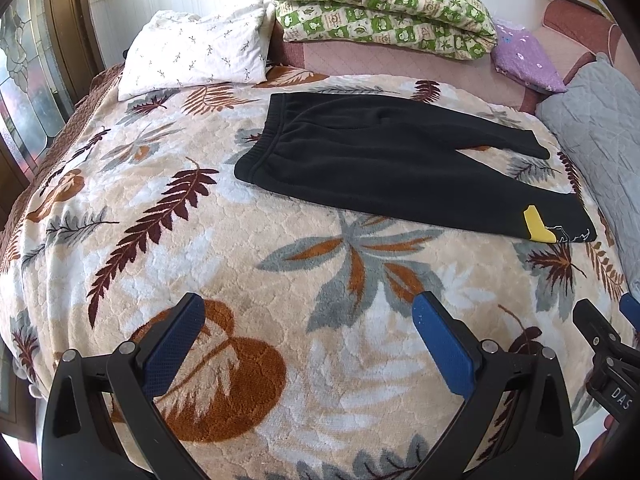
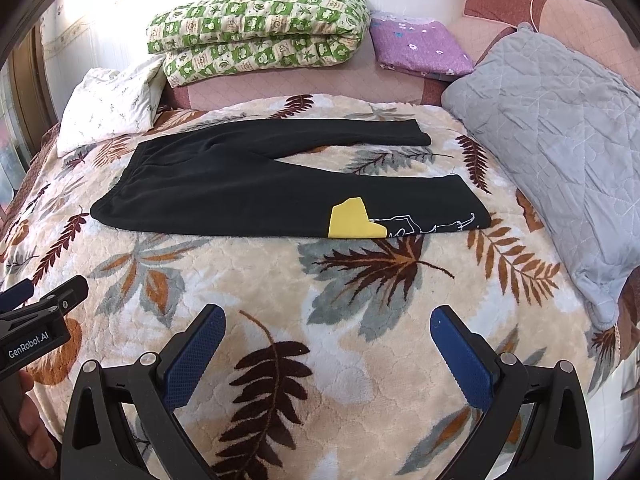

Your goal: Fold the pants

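Observation:
Black pants [image 1: 380,160] lie flat on a leaf-patterned blanket [image 1: 200,248], waistband to the left, legs spread apart to the right. The near leg bears a yellow patch [image 1: 538,226] by its cuff. The pants also show in the right wrist view [image 2: 248,188], with the patch [image 2: 354,220]. My left gripper [image 1: 308,320] is open and empty, above the blanket well short of the pants. My right gripper [image 2: 328,330] is open and empty, also short of the pants; its fingers show in the left wrist view [image 1: 596,328] at the right edge.
A white pillow [image 1: 196,52] and a folded green checked quilt [image 1: 380,12] lie beyond the pants. A purple folded cloth [image 2: 420,48] and a grey quilted pillow [image 2: 560,140] lie to the right. A wooden window frame [image 1: 68,32] stands at the left.

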A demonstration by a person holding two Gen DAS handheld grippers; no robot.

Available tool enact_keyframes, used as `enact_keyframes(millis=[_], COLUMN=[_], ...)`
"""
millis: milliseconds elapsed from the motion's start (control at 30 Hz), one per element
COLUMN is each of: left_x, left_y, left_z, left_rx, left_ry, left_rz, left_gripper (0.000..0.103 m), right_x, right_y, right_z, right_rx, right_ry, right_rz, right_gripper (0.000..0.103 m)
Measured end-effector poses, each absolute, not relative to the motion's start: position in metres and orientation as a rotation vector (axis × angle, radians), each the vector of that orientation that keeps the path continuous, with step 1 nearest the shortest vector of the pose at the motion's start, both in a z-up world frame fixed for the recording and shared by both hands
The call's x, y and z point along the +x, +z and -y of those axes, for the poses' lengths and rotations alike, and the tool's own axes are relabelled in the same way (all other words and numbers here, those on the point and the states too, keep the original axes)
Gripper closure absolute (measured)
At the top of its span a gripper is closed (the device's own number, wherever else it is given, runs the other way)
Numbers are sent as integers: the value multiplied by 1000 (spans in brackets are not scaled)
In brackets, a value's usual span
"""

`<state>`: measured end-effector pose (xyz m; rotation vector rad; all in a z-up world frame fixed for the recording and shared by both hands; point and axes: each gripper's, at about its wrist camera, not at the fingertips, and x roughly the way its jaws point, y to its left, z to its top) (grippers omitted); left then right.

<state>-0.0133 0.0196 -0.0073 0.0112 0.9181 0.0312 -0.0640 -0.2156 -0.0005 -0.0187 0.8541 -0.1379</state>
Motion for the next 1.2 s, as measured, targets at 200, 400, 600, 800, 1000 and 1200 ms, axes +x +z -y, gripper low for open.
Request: enact_keyframes(millis=[200, 400, 600, 800, 1000, 1200], left_x=[-6, 8, 43, 101, 180, 263], left_y=[-7, -9, -6, 10, 16, 0], left_z=[-17, -12, -8, -16, -40, -83], left_rx=[20, 34, 76, 108, 104, -34], left_ry=[31, 30, 18, -15, 17, 28], left_rz=[-925, -941, -991, -1040, -1117, -1230], left_gripper=[0, 0, 0, 0, 0, 0], right_x=[-58, -51, -30, 11, 76, 152], right_y=[-4, -4, 3, 28, 53, 54], right_z=[219, 223, 231, 274, 334, 377], right_rx=[-15, -13, -20, 40, 28, -8], right_ry=[-136, -121, -78, -55, -85, -122], right_rz=[-862, -864, -867, -842, -816, -834], right_gripper=[0, 0, 0, 0, 1, 2])
